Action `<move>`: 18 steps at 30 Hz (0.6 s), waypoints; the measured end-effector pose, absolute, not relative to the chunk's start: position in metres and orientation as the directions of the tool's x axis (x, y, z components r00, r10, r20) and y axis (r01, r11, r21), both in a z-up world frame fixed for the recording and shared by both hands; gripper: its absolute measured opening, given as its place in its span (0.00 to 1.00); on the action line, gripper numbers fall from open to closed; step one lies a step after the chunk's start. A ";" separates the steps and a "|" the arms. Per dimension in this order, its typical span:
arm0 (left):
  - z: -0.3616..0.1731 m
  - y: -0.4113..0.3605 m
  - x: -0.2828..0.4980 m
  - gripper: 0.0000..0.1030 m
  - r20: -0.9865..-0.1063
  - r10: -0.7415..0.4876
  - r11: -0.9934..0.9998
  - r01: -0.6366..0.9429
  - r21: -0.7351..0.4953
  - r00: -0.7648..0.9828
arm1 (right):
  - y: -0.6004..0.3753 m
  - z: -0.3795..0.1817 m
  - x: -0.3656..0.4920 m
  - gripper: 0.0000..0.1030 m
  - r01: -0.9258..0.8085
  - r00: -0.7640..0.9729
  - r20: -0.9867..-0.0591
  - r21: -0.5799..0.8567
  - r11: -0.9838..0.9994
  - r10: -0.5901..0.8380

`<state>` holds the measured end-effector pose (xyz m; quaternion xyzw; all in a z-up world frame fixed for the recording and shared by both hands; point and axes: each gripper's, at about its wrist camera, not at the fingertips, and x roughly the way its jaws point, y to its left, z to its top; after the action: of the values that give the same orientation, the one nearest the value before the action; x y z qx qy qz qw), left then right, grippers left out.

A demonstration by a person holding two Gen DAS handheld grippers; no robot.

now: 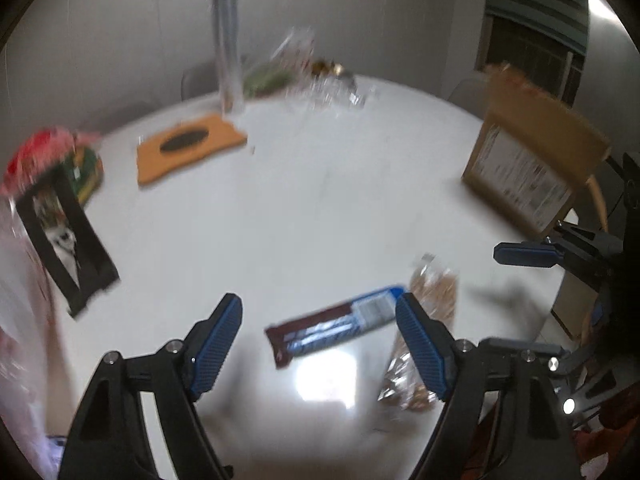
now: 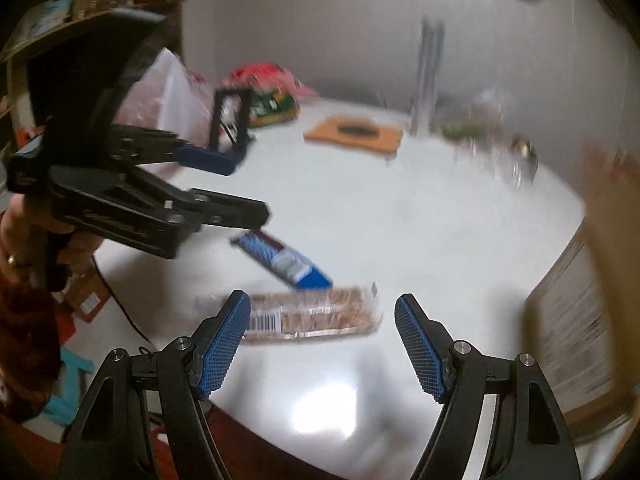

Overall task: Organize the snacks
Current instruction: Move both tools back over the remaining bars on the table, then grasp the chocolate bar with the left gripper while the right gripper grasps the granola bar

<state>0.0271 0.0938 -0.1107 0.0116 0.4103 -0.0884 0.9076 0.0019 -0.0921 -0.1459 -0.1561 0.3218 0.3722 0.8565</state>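
White table (image 1: 320,208), chocolate bar (image 1: 336,326), cracker pack (image 1: 428,320); both grippers open

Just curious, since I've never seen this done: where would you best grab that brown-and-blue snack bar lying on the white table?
Probably across its narrow width near the middle, coming down from above. The snack bar lies flat on the table, long and thin, so only its short sides fit between open fingers. The left gripper already frames it.

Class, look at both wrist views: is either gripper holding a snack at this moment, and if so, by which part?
Nothing is held. The left gripper and right gripper are both open above the table; the chocolate bar and cracker pack lie untouched.
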 end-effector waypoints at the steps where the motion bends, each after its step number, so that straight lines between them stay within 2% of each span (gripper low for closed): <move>1: -0.117 0.095 0.029 0.74 -0.752 -0.159 0.983 0.171 -0.062 0.639 | -0.091 -0.152 0.006 0.70 -0.729 0.513 -0.674 -0.015 0.685 0.531; 6: -0.132 0.091 0.043 0.68 -0.762 -0.184 0.978 0.192 -0.079 0.621 | -0.088 -0.173 0.024 0.70 -0.683 0.521 -0.701 -0.001 0.730 0.487; 13: -0.140 0.082 0.058 0.53 -0.763 -0.258 0.958 0.259 -0.122 0.593 | -0.091 -0.174 0.033 0.71 -0.672 0.521 -0.710 0.001 0.740 0.474; 18: -0.140 0.086 0.052 0.52 -0.763 -0.285 0.949 0.283 -0.139 0.580 | -0.095 -0.173 0.045 0.72 -0.663 0.512 -0.721 0.013 0.749 0.467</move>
<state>0.0523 0.0859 -0.1398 -0.0009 0.4295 -0.1597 0.8888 0.0450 -0.0954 -0.1733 -0.1331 0.3685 0.3286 0.8594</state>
